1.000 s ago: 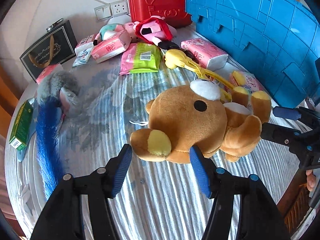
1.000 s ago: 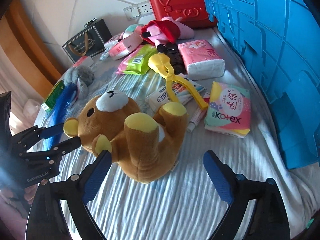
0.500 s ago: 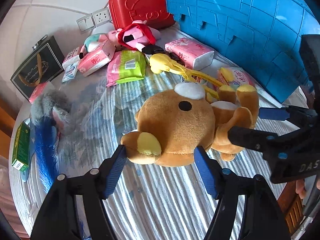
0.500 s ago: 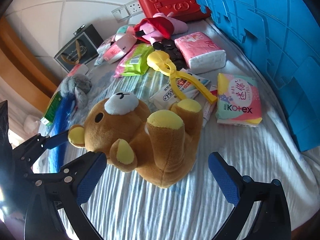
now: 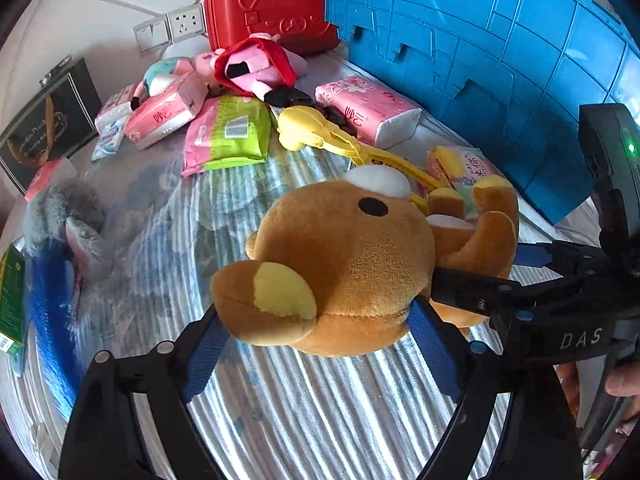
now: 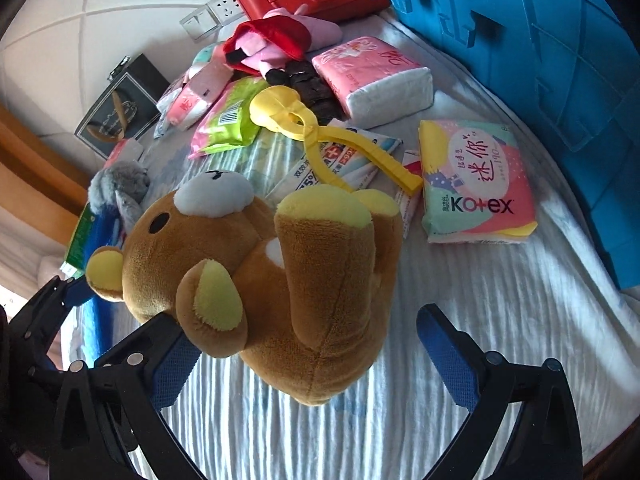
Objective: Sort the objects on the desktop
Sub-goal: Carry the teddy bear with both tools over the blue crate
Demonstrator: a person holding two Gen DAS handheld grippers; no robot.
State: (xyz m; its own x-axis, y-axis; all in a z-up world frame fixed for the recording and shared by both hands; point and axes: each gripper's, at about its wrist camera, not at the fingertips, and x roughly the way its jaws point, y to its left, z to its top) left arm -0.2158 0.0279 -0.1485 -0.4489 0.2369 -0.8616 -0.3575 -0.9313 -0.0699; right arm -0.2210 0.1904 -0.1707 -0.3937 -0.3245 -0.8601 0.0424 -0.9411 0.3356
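Behind the brown teddy bear [image 5: 344, 264] on the striped table [image 5: 320, 408] lie a yellow clip [image 6: 316, 136], tissue packs [image 6: 372, 76], a red case [image 5: 268, 4] and a blue crate [image 5: 500, 52]. Both grippers point steeply down: the left gripper [image 5: 316, 356] is opening around its head, and the right gripper [image 6: 308, 356] stands spread wide around its body.

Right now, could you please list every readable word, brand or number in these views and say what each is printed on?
"Kotex": pastel pad pack beside the blue crate.
"DAS": body of the right gripper, seen from the left wrist view.
"75" and "99": flat wipes packet under the yellow clip.
Chinese characters on the pink tissue pack, the black box's lettering and the green pack's barcode: unreadable.
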